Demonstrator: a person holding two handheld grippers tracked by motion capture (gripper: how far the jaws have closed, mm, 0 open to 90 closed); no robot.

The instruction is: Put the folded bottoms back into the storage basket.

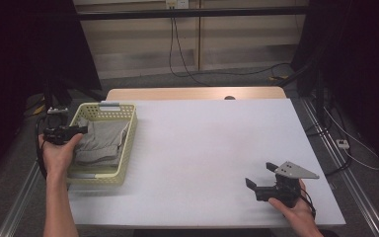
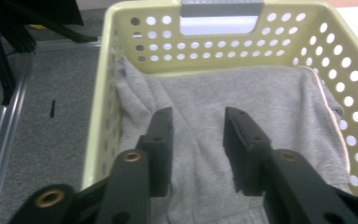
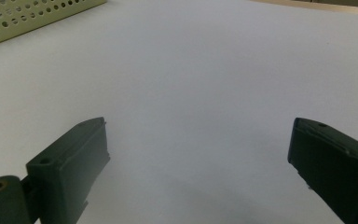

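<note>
A pale yellow perforated basket (image 1: 130, 140) stands at the table's left edge, and a crumpled grey cloth (image 1: 101, 140) lies inside it. My left gripper (image 1: 81, 130) is held over the basket's left rim, pointing inward. In the left gripper view its jaws stand open just above the grey cloth (image 2: 242, 93), with the left gripper (image 2: 198, 116) holding nothing and the basket wall (image 2: 98, 116) beside it. My right gripper (image 1: 260, 174) rests low over the white table near the front right corner. Its jaws are spread wide and the right gripper (image 3: 198, 123) is empty.
The white table top (image 1: 202, 143) stretches bare between the basket and the right hand. A corner of the basket (image 3: 28, 16) is visible far off in the right gripper view. A wooden strip (image 1: 192, 93) runs along the far edge. Cables (image 1: 177, 64) trail on the floor behind.
</note>
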